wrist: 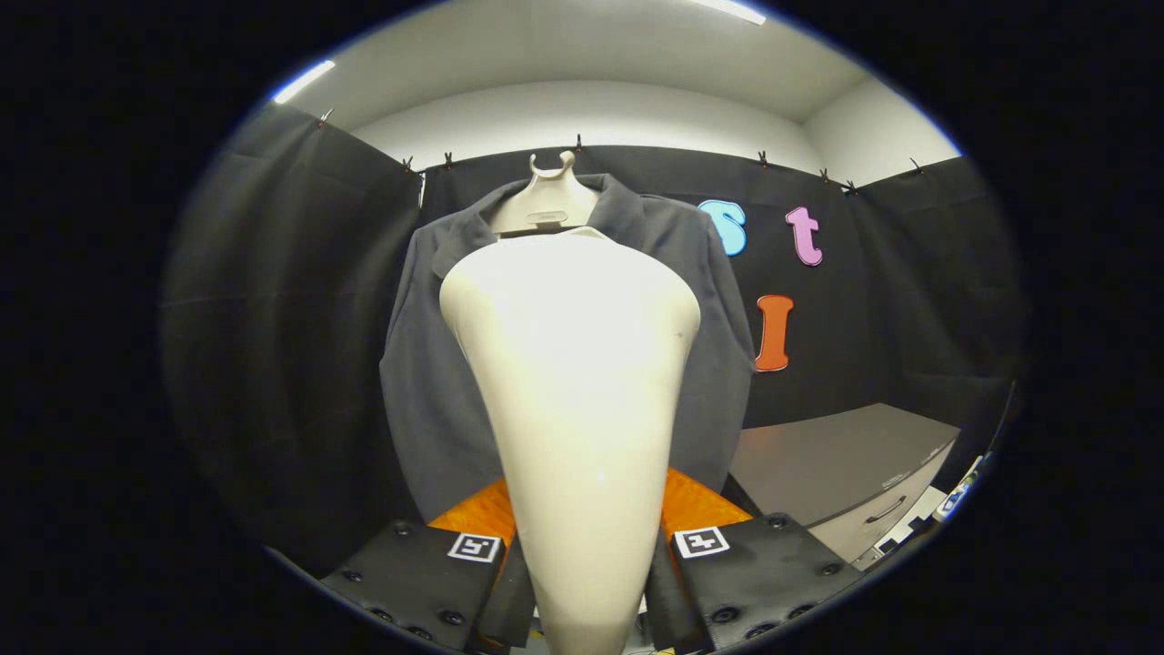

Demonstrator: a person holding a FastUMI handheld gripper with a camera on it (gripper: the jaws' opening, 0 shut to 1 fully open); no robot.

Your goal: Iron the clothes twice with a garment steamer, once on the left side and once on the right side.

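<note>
A cream garment steamer (pixel 573 364) stands upright between my fingers, its narrow handle low and its wide head up. My gripper (pixel 582 591) is shut on that handle, with the black left finger (pixel 427 569) and right finger (pixel 764 564) pressing on either side. Just beyond the steamer hangs a dark grey jacket (pixel 427 364) against the black cloth wall. The steamer's head covers the jacket's middle, while both side panels and the collar show around it. A cream hanger piece (pixel 552 200) sits at the collar. Whether the head touches the cloth cannot be told.
A grey cabinet (pixel 837 464) with a drawer handle stands to the right of the jacket, beyond my right finger. Black cloth walls close in on the left, behind and right.
</note>
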